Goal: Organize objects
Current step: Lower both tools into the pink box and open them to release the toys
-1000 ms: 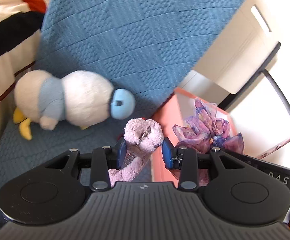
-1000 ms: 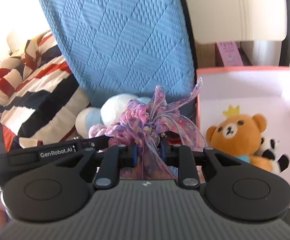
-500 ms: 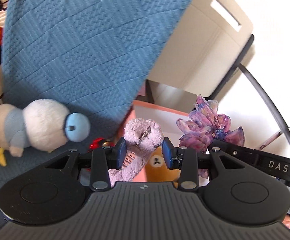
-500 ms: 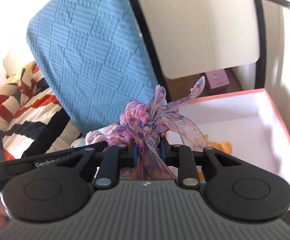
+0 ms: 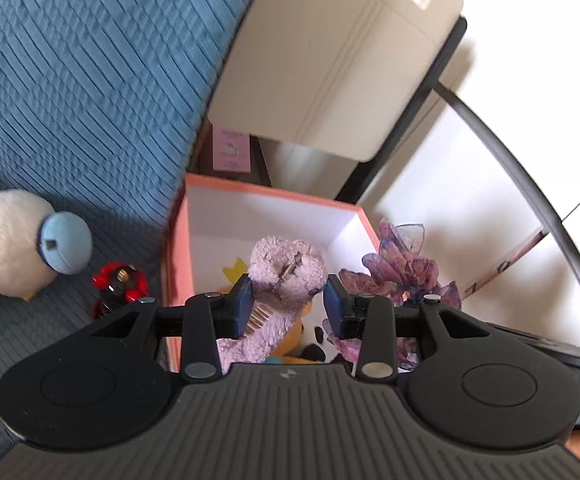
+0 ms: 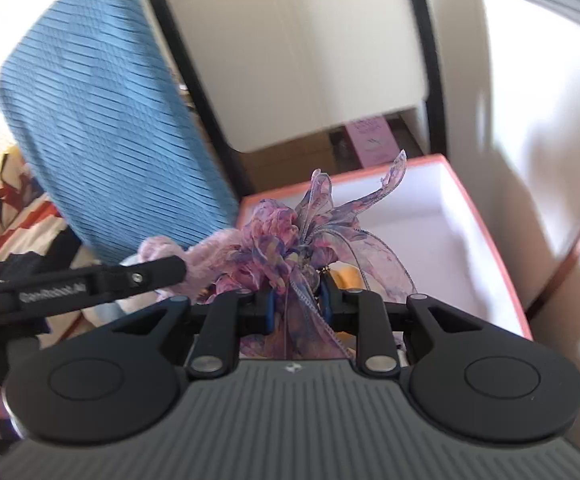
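My left gripper (image 5: 288,300) is shut on a fuzzy lilac plush toy (image 5: 286,272) and holds it over the open pink box (image 5: 178,248). My right gripper (image 6: 296,304) is shut on a purple-pink gauze ribbon bow (image 6: 290,240), also above the pink box (image 6: 486,232). The bow shows to the right in the left wrist view (image 5: 402,272). The lilac plush and the left gripper's arm show at left in the right wrist view (image 6: 206,256). An orange bear and a panda toy lie in the box, mostly hidden behind the left gripper.
A white and blue plush bird (image 5: 18,248) and a small red toy (image 5: 120,284) lie on the blue cushioned seat (image 5: 90,80) left of the box. A beige panel (image 5: 330,60) and a black frame (image 5: 530,184) stand behind. A striped blanket (image 6: 6,224) is at far left.
Both grippers moved right and forward with their loads, from over the blue seat to above the pink box. The plush bird slid to the left edge of view.
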Available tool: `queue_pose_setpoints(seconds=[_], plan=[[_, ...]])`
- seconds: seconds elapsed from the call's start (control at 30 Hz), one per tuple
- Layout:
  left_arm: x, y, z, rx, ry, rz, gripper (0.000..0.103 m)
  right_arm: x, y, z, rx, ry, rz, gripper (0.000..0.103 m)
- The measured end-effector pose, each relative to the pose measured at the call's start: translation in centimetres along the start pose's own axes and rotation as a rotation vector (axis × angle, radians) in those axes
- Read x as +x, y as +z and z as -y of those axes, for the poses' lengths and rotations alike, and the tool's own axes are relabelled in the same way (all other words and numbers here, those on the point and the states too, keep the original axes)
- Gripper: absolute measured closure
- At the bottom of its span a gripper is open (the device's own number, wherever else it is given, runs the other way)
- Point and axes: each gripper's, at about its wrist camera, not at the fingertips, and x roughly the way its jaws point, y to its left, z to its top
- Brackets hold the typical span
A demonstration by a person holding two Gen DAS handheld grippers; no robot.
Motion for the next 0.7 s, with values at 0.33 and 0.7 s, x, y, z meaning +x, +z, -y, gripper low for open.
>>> queue_pose_setpoints(seconds=[0.33,0.7], plan=[[5.0,-2.5,0.4,-0.016,-0.046,-0.123,0.059,3.1,-3.4,5.2,0.09,-0.073,-0.06,0.078],[7.9,-4.1,1.1,-0.004,-0.053,-0.196,0.059,5.6,-5.4,8.7,0.179,-0.12,-0.096,0.078]])
